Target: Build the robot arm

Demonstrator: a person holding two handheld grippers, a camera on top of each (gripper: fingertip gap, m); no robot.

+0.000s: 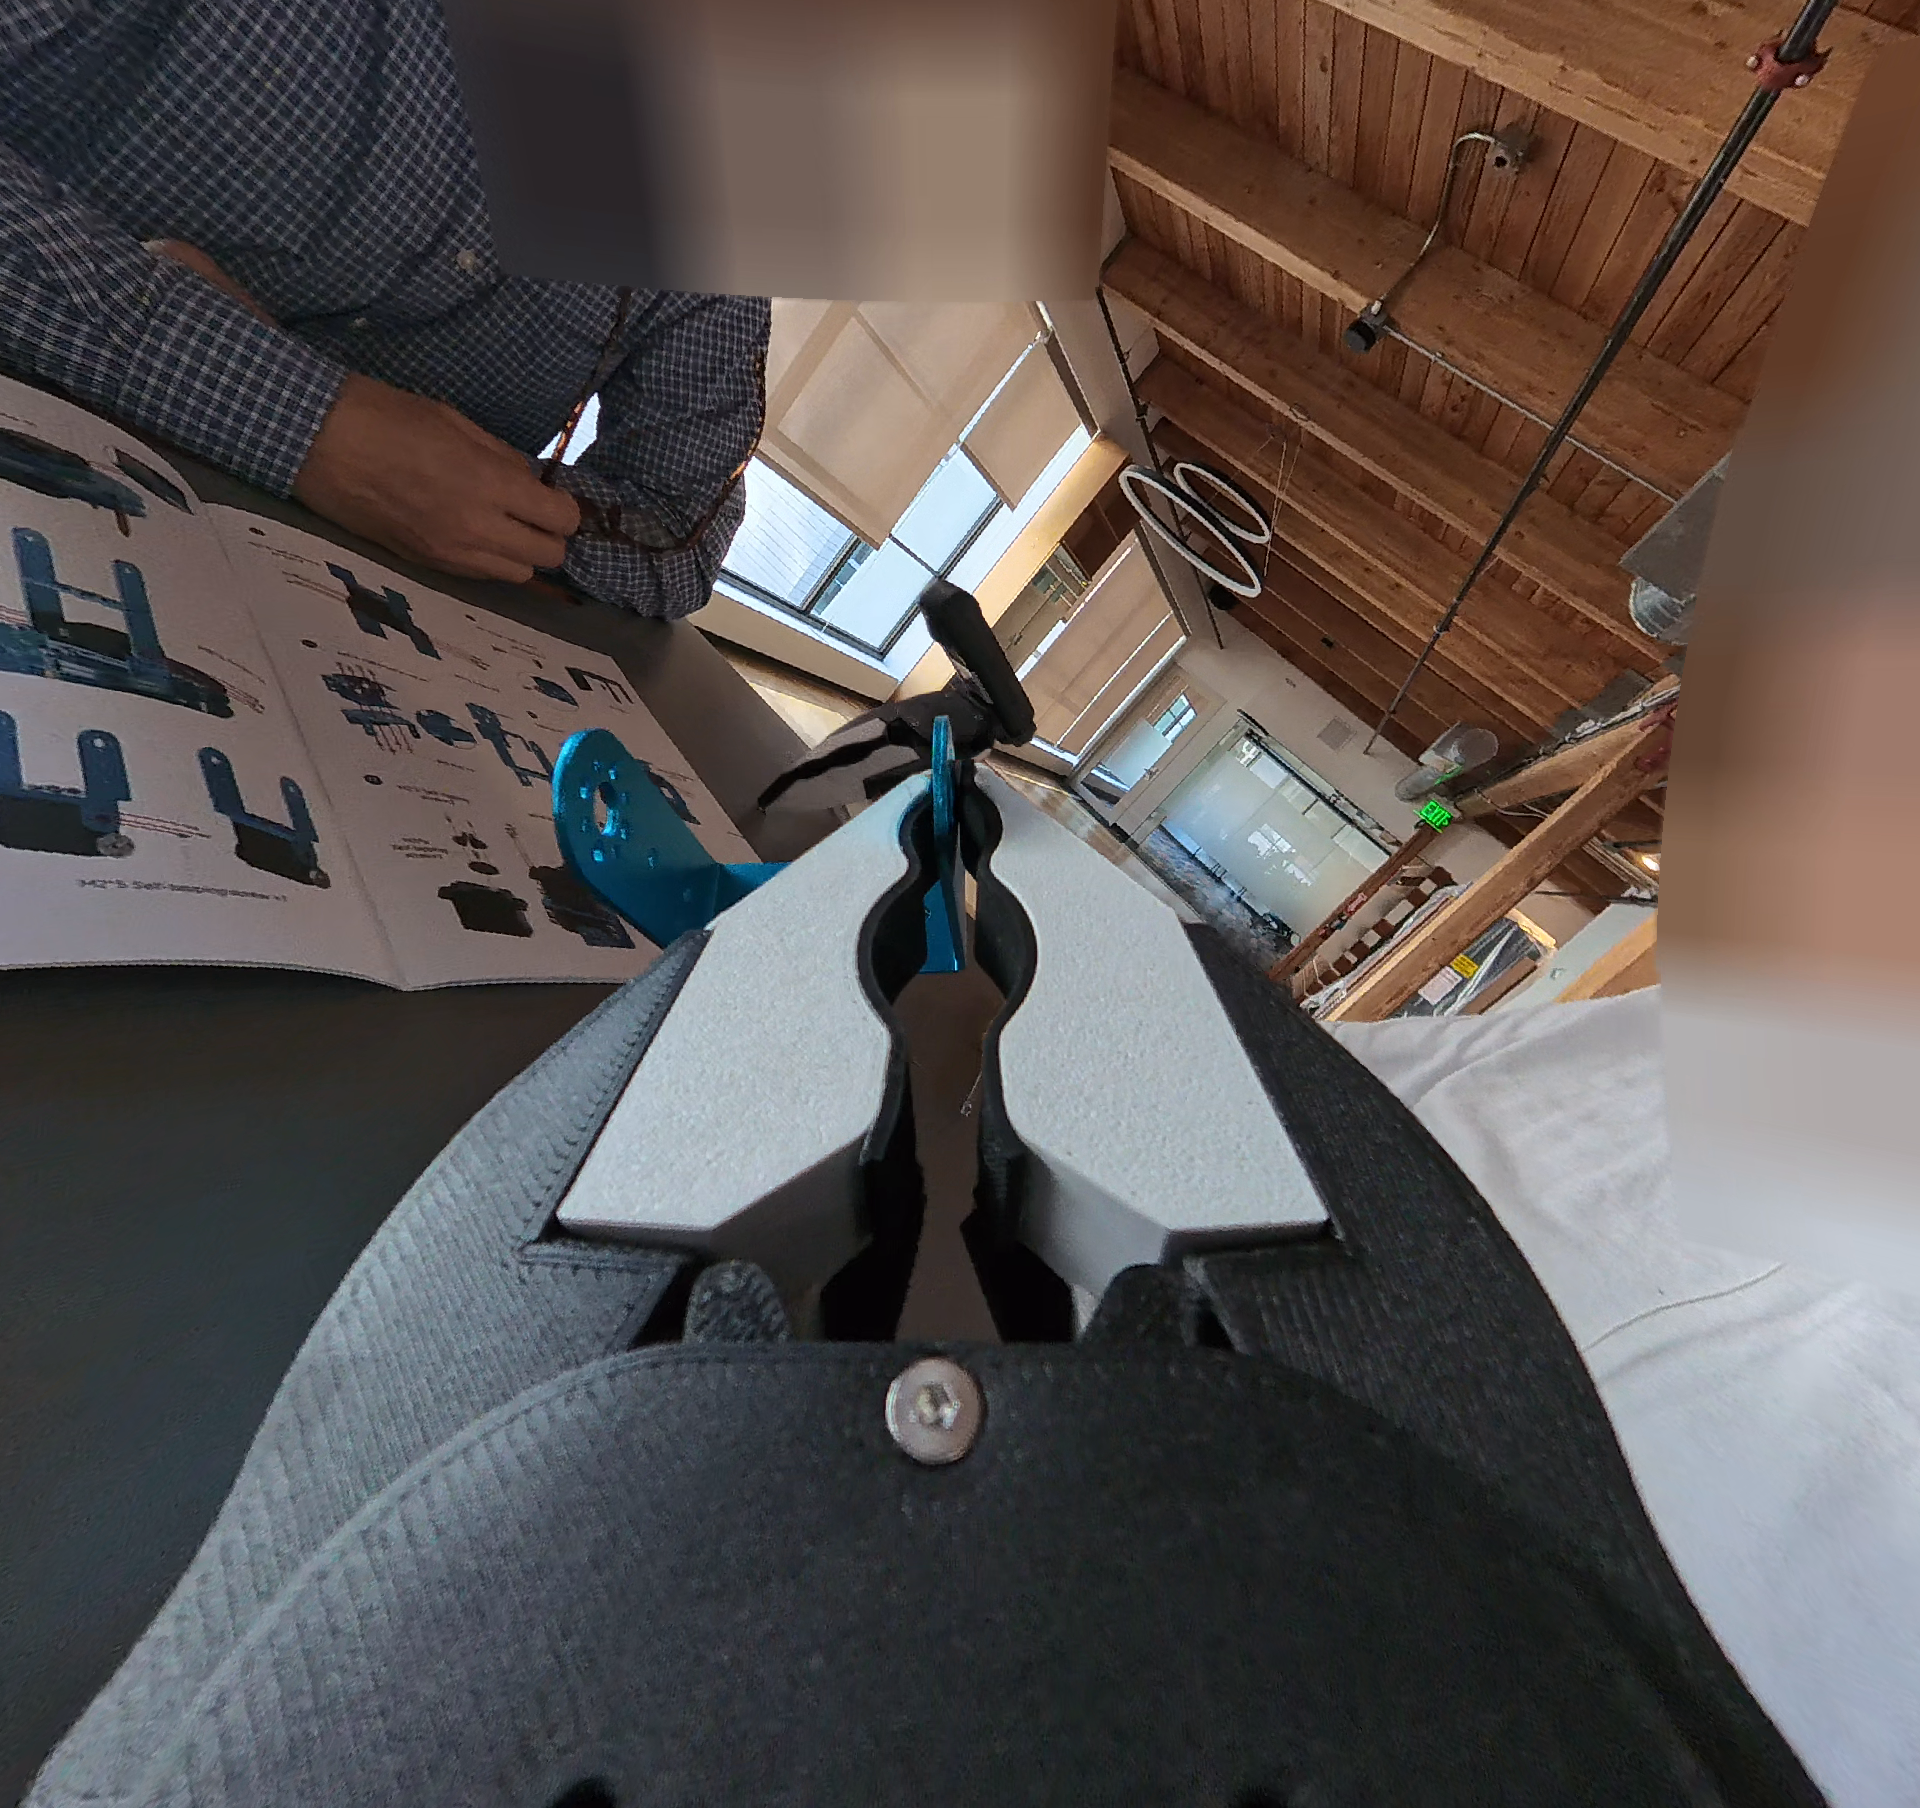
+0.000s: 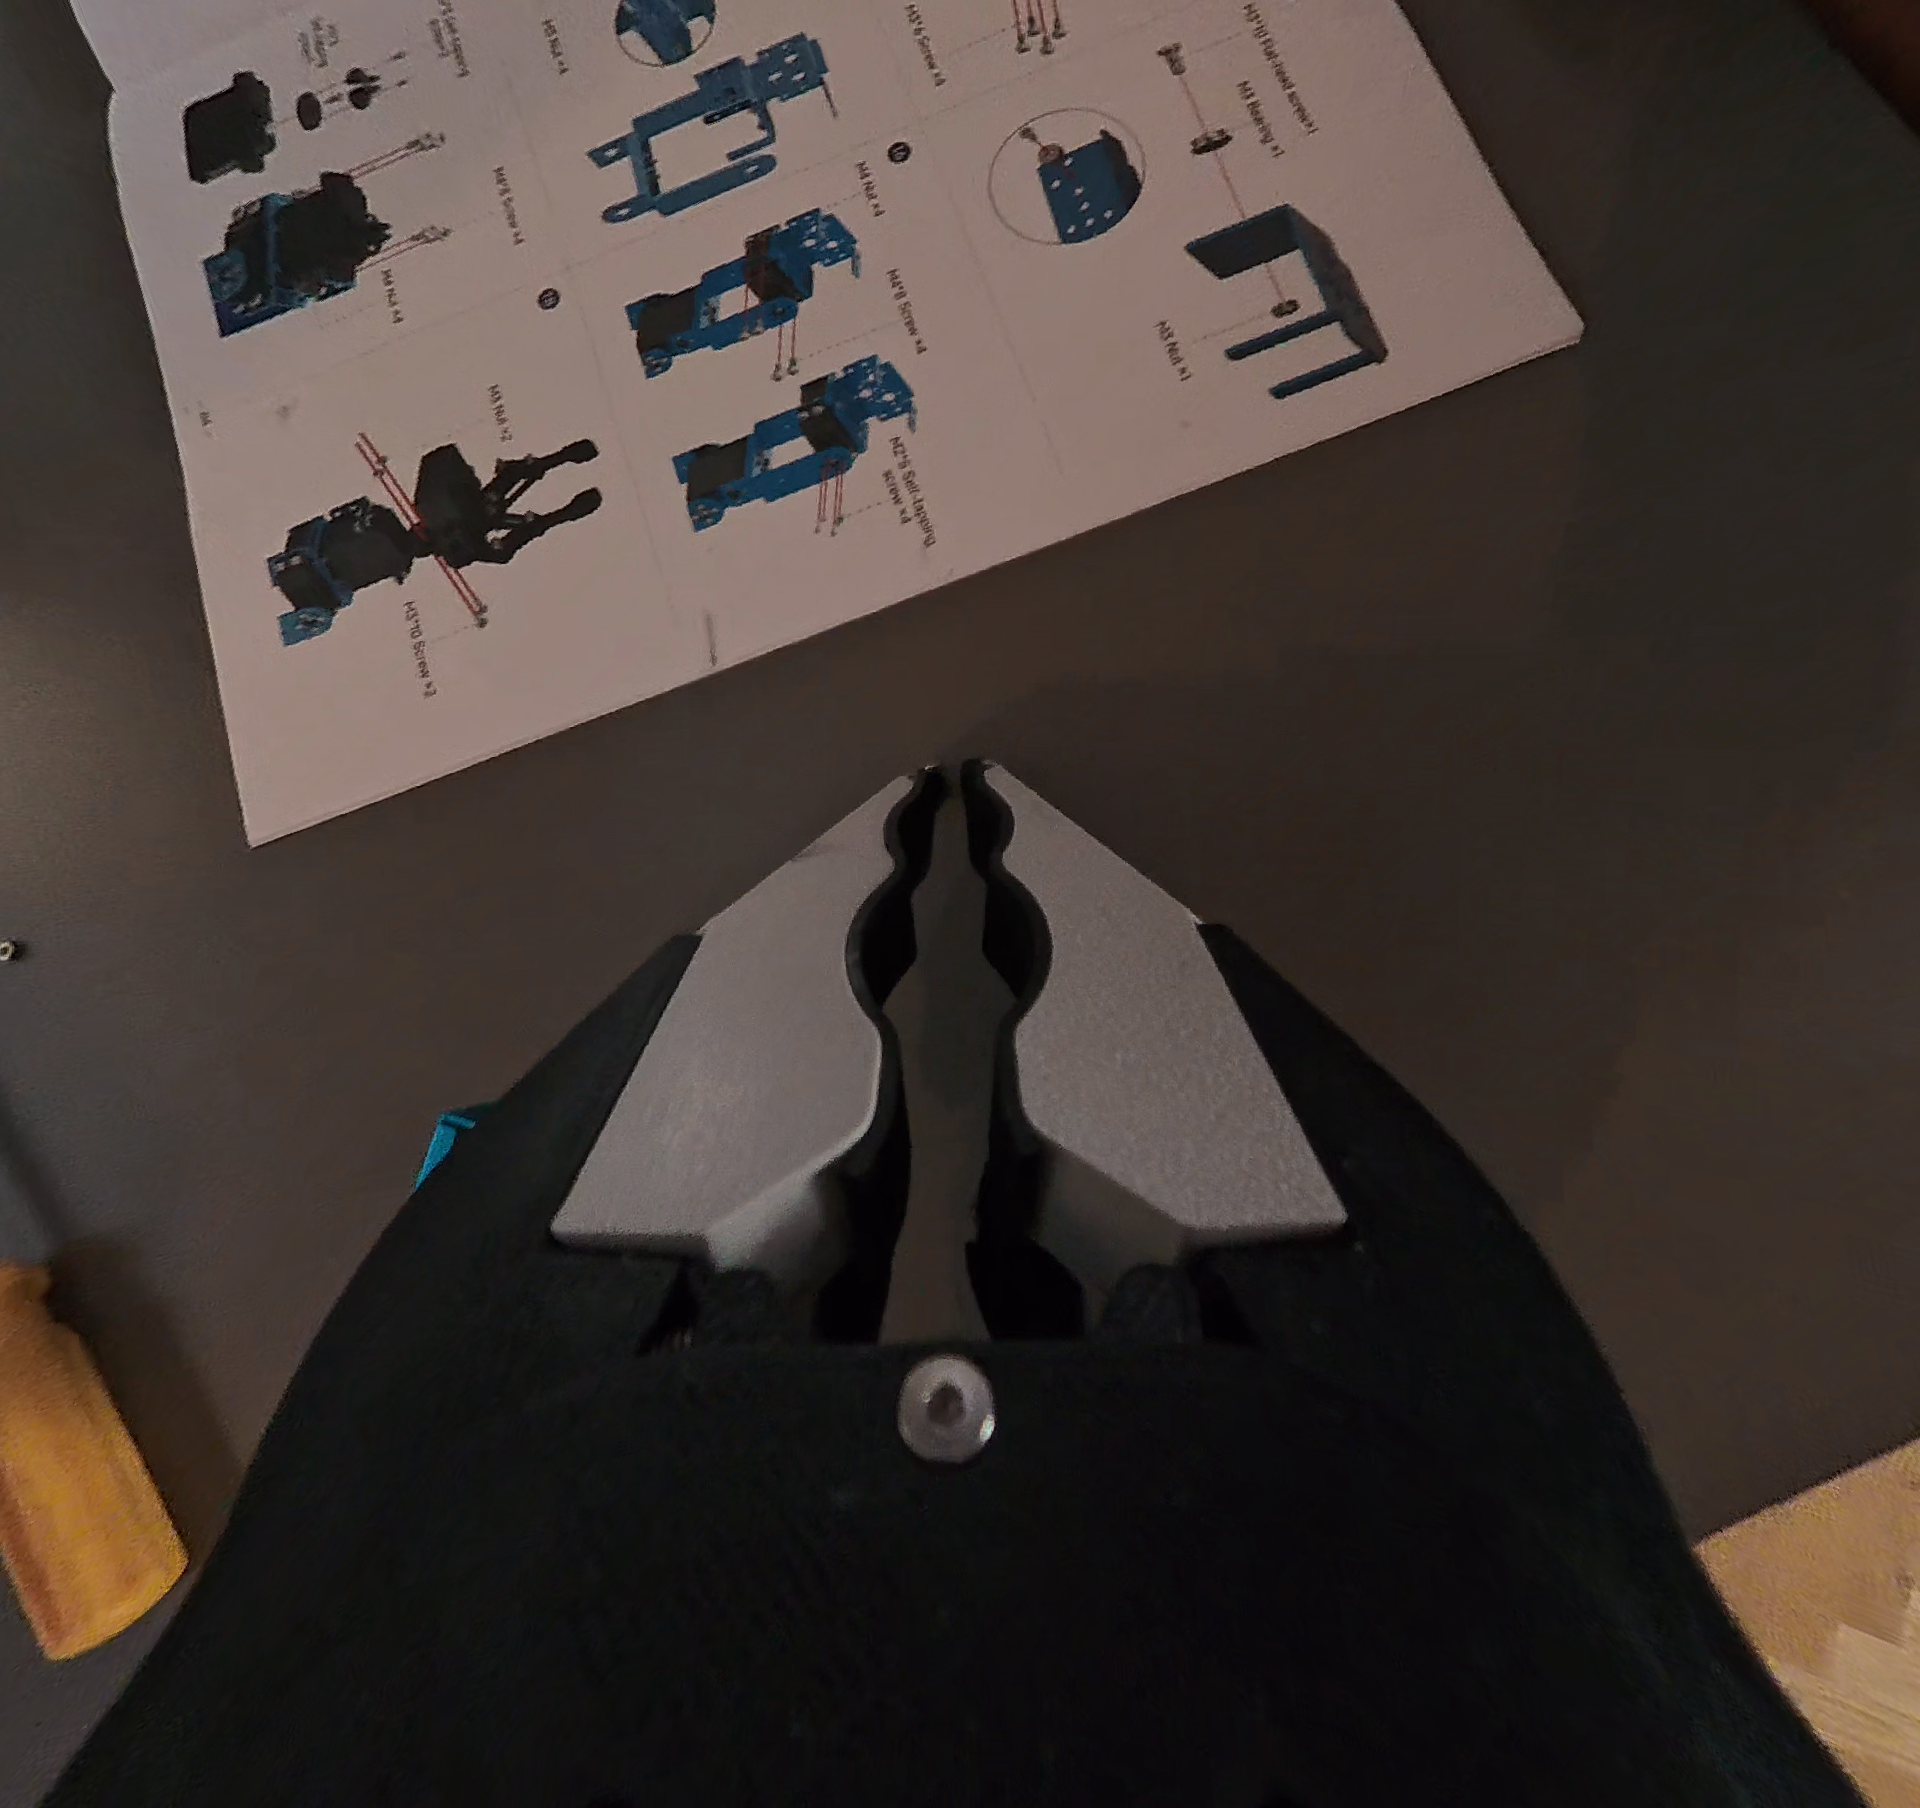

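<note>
Up front, the left gripper [image 1: 948,802] jaws pinch a blue bracket [image 1: 665,849]; the right gripper [image 2: 948,771] jaws seem nearly closed, empty.

Blue perforated metal bracket [image 1: 634,849] clamped upright in left claw [image 1: 951,802].

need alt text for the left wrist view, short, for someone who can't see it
The left claw is shut on a thin blue metal bracket, lifted beside a dark table and tilted up toward a wooden ceiling. Another blue bracket sits on an open instruction booklet, and a person's hand in a checked sleeve rests behind it.
</note>
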